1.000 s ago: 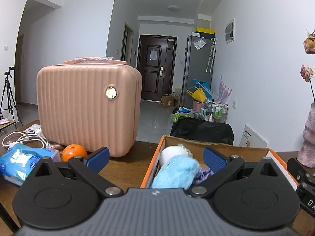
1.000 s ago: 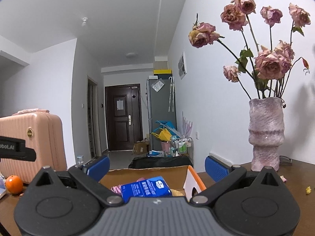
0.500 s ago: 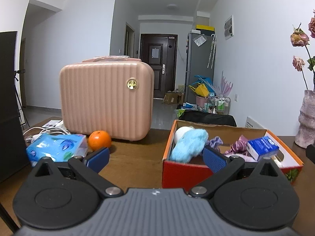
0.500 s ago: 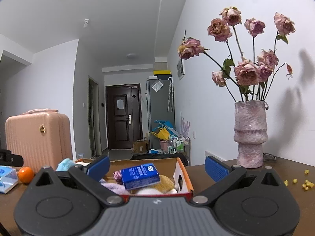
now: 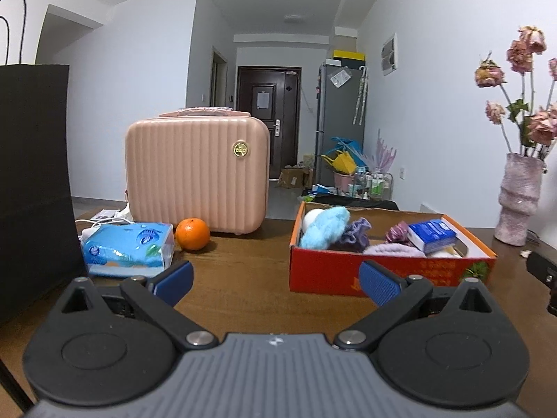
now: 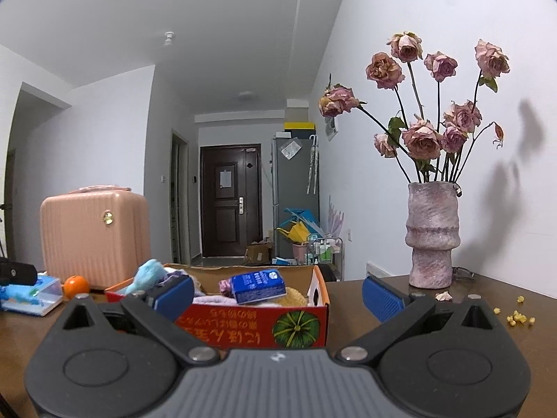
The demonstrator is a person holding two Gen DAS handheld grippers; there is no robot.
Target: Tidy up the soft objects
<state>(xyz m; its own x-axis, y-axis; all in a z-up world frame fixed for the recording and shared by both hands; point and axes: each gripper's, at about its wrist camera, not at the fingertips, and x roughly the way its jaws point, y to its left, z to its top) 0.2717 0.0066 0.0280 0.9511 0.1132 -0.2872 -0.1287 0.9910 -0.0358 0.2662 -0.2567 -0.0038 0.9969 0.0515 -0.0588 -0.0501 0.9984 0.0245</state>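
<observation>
The soft things are sitting together in the red cardboard box (image 5: 351,271) on the wooden table (image 5: 243,278): a fluffy light-blue plush (image 5: 325,227) is leaning over the box's left end against a white ball (image 5: 311,216), a purple knitted piece (image 5: 355,232) is lying just beside it, a lavender cloth (image 5: 395,250) is resting near the front wall, and a small blue tissue pack (image 5: 431,234) is lying tilted on top toward the right. I am holding my left gripper (image 5: 275,280) low over the table in front of the box, its blue pads (image 5: 377,283) spread wide and gripping nothing. I am keeping my right gripper (image 6: 276,294) at the box's pumpkin-printed corner (image 6: 296,327), fingers likewise parted and empty, with the tissue pack (image 6: 258,285) showing between them. To the left of the box an orange (image 5: 192,234) is sitting just beside a blue tissue packet (image 5: 130,249), both in front of a pink ribbed case (image 5: 196,177). A black paper bag (image 5: 33,188) is standing at the far left. Right of the box, a pinkish vase (image 6: 432,235) is holding dried roses (image 6: 423,139), with yellow crumbs (image 6: 518,317) scattered nearby.
</observation>
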